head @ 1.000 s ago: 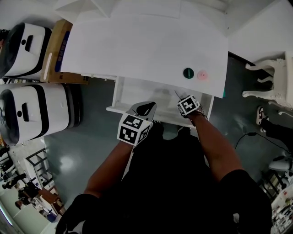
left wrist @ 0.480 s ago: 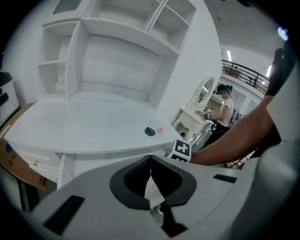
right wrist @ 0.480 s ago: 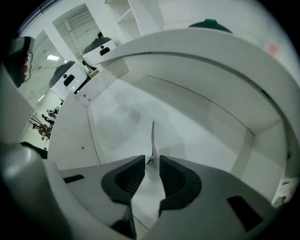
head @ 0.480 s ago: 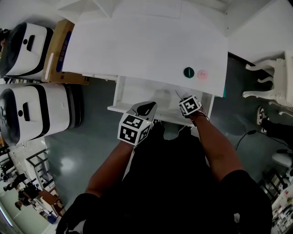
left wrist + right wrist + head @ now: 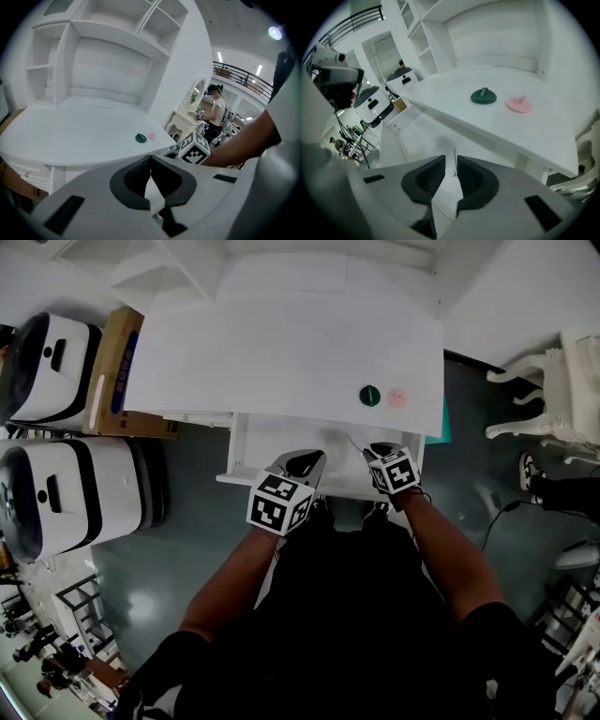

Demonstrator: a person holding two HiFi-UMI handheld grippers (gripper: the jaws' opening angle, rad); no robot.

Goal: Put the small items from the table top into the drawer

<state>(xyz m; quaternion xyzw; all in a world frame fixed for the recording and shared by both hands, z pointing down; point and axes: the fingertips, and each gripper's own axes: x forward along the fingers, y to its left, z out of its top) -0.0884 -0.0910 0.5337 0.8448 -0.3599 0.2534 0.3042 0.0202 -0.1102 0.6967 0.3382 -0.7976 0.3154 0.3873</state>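
1. Since a second ago: right gripper [image 5: 368,450] lifted up off the drawer [image 5: 272,442] floor, jaws just eased apart with nothing pinched; left gripper [image 5: 307,457] much where it was, at the drawer's front lip.
2. White top [image 5: 281,343]: broad, directly behind and above the drawer; bare but for two small items behind the drawer's right end.
3. Drawer: pulled out toward the person, white inside, ready to receive.
4. Left gripper: over the drawer's front middle, jaw tips met, empty.
5. Right gripper: over the drawer's right part, jaws a narrow slot apart, holding nothing; through the slot, only drawer floor and a pin [image 5: 454,161].
6. Green item [image 5: 370,396]: low round disc with a small centre stem, on the top just behind the drawer's right end; not yet stowed.
7. Pink item [image 5: 397,397]: same build, just beside the green item but apart from it, nearer the drawer's right edge.
8. Pin: thin dark sliver flat on the drawer floor, running front to back, in line with the right jaws' gap but untouched; probably stowed already.
9. Relation that matters next, as judged: both items up and ahead of the right gripper, past the drawer's back edge, slightly rightward; right gripper plainly nearer than left; green item the closer. Round, so no long axis to match; likely calls for clearing the top's edge, then reaching forward, jaws wider for the disc or pinching the stem.
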